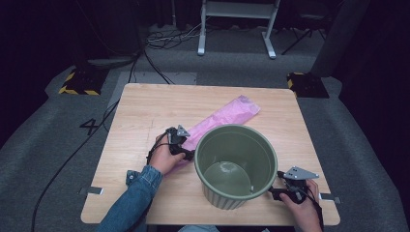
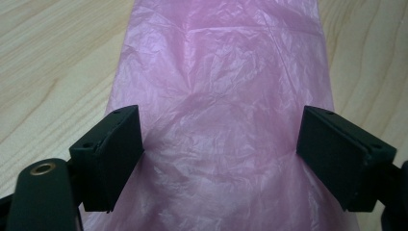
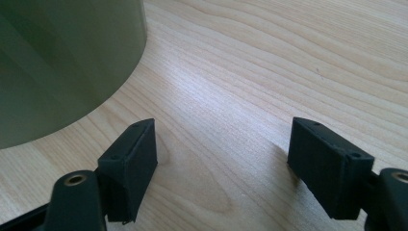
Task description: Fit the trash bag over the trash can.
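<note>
I am holding my left gripper [image 1: 187,153] low over the near end of the pink plastic bag [image 1: 223,119], which is lying flat and crinkled on the wooden table [image 1: 145,111] and running diagonally away toward the far right. In the left gripper view the two black jaws are standing spread wide, one at each edge of the bag [image 2: 216,96], with the film passing between them; the pads are not pinching it, though I cannot tell whether they are brushing its edges. The green bin [image 1: 236,164] is sitting upright just beside that gripper, on its right, with its mouth open, and it is covering part of the bag's near end. My right gripper [image 1: 274,192] is resting near the table's front right corner, close beside the bin's base. In the right gripper view its jaws are also standing apart over bare wood, holding nothing, with the bin's wall [image 3: 62,62] curving away at the left.
</note>
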### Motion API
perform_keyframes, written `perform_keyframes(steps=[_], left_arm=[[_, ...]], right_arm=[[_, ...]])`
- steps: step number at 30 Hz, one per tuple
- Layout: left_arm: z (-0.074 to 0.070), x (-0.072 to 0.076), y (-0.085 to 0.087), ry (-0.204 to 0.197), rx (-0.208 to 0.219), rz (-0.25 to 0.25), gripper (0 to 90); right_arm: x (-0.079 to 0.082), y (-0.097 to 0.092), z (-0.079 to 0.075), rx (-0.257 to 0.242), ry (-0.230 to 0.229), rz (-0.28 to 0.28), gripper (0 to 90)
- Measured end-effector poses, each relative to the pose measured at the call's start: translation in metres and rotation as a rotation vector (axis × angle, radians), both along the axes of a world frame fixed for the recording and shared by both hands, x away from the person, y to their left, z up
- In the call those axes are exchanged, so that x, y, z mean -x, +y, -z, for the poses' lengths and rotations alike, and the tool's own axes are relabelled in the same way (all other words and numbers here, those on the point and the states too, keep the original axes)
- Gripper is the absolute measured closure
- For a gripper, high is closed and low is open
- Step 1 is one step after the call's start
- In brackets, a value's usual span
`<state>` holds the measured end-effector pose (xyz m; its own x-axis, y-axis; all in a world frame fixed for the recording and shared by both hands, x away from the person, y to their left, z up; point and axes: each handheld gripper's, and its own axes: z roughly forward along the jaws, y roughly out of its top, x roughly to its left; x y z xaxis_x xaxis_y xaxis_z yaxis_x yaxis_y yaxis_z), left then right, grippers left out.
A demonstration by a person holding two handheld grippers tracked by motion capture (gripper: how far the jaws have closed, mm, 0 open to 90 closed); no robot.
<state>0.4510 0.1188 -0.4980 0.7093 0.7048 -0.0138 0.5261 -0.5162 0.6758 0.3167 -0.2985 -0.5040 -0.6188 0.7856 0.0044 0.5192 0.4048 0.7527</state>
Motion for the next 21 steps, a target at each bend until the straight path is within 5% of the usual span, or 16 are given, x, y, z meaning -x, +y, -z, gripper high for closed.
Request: perform_keyframes(steps=[2, 9, 14, 21], left_arm=[[-0.002, 0.001, 0.001, -0.001, 0.003, -0.017, 26.0], [-0.01, 0.004, 0.008, 0.029, -0.018, -0.06, 84.0], [-0.008, 0.004, 0.011, 0.049, 0.025, -0.084, 90.0], [-0.013, 0.013, 0.017, 0.004, 0.126, -0.072, 90.0]], right_arm=[[0.0, 0.0, 0.0, 0.0, 0.0, 0.0, 25.6], [0.0, 0.0, 0.0, 0.0, -0.001, 0.001, 25.6], [0.0, 0.0, 0.0, 0.0, 0.0, 0.0, 25.6], [0.0, 0.0, 0.0, 0.0, -0.001, -0.001, 25.5]])
